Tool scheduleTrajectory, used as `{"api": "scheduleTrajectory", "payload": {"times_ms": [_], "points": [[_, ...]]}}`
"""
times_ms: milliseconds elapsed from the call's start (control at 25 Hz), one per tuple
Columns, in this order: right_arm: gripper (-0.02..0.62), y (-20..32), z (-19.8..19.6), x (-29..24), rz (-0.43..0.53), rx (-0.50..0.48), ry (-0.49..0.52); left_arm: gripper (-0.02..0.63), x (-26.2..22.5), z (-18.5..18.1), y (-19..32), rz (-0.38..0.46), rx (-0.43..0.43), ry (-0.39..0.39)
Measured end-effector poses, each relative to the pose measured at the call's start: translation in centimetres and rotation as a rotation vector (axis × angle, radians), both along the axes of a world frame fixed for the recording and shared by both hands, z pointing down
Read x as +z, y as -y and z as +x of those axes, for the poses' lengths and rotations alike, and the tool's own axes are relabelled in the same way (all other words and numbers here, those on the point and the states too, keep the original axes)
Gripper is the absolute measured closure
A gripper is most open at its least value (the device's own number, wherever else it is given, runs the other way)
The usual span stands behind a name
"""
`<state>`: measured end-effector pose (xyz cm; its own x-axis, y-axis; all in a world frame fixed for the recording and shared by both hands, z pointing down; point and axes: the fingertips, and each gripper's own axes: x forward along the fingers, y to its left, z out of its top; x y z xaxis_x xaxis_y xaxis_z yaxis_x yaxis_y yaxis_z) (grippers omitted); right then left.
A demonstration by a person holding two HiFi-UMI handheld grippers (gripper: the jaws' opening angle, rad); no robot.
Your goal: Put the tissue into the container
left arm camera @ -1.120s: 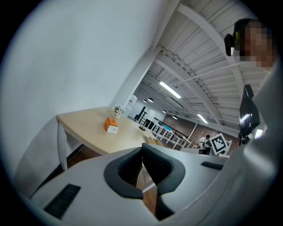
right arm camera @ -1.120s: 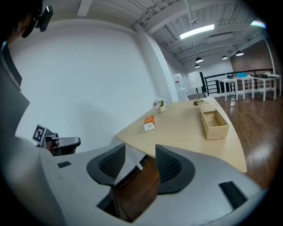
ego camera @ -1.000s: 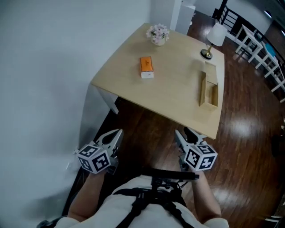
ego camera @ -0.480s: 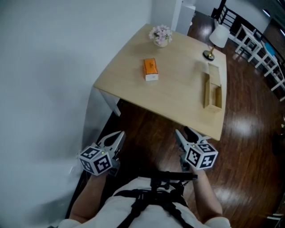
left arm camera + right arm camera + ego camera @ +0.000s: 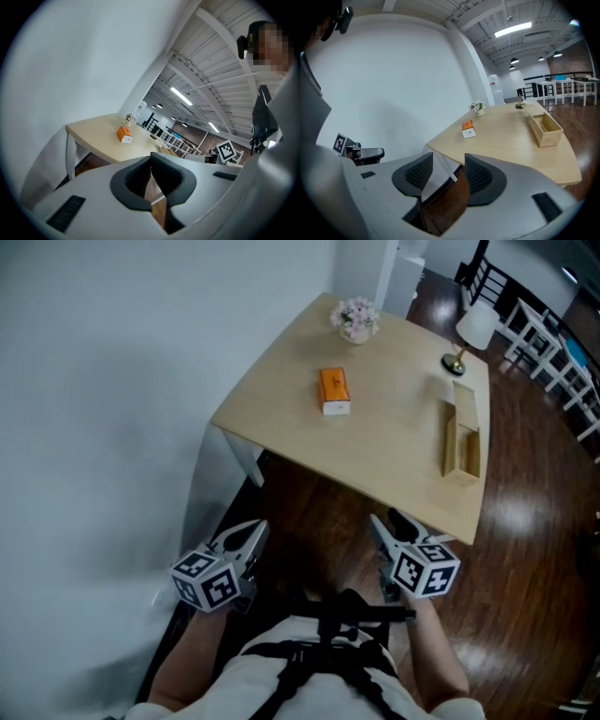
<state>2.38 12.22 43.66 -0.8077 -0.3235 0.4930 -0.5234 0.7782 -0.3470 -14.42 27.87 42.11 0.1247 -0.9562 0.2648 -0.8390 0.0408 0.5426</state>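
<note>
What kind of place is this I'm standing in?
Probably a large loft-style hall or studio. It has an exposed beamed ceiling with strip lights, rows of white chairs, and a dark polished wood floor.

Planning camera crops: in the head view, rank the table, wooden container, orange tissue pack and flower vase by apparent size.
Largest: table
Then: wooden container
Last: orange tissue pack and flower vase look about alike; the vase stands farther off, so unranked.

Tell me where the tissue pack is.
In the head view the orange tissue pack lies on the table, left of centre, nearer the flower pot than the wooden container.
</note>
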Motion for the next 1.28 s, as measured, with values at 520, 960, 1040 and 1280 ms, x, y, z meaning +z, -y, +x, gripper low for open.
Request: {"api": "scheduleTrajectory", "payload": {"times_ms": [520,960,1040,1280], "points": [[0.399,3.6,-3.5,1.9,-0.033,-0.056,0.009,0.604,1.0,-1.6,2.4,-0.037,-0.050,0.002],[0.399,11.7,-6.8,2.1,-0.052,-0.105,0.014,0.604,0.4,-3.5,10.4,-0.061,-0.094,0.018],[0.399,13.2,-7.4,2.0,-0.050,-0.116,0.014,0.604,0.3,-4.0,11.9,-0.062,-0.111,0.025],[0.399,16.7,-8.0,2.2,-0.054,-0.159,0.001,0.604,0.0,-4.3,15.9,-0.064,-0.143,0.029]]}}
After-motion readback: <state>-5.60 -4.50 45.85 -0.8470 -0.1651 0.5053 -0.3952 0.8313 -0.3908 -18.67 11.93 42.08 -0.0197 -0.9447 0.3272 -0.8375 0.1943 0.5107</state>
